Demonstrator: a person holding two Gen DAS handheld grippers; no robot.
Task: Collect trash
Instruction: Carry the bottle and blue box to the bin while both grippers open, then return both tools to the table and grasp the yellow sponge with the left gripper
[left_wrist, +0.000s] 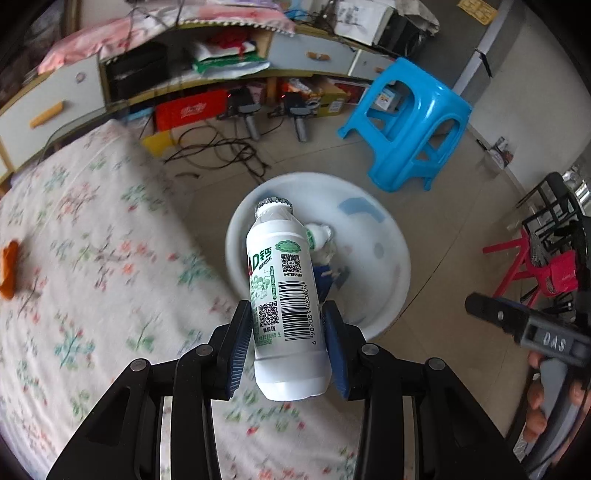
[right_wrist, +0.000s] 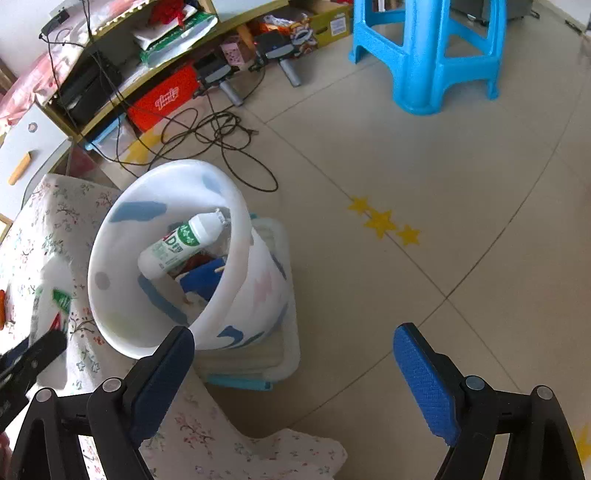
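Note:
My left gripper (left_wrist: 289, 325) is shut on a white plastic drink bottle (left_wrist: 286, 295) with green print and a barcode, held above the edge of the floral-clothed table, its foil cap toward a white plastic bin (left_wrist: 384, 236). The bin (right_wrist: 122, 306) stands on the floor beside the table and holds another white bottle (right_wrist: 181, 243), blue scraps and other trash. My right gripper (right_wrist: 293, 362) is open and empty, above the floor just right of the bin. The held bottle shows blurred at the left of the right wrist view (right_wrist: 51, 310).
The floral tablecloth (left_wrist: 92, 258) carries an orange item (left_wrist: 9, 269) at its far left. A blue plastic stool (left_wrist: 413, 122) stands beyond the bin. Cables (right_wrist: 218, 136), a red box and cluttered shelves lie along the wall. A red frame (left_wrist: 517, 266) stands at the right.

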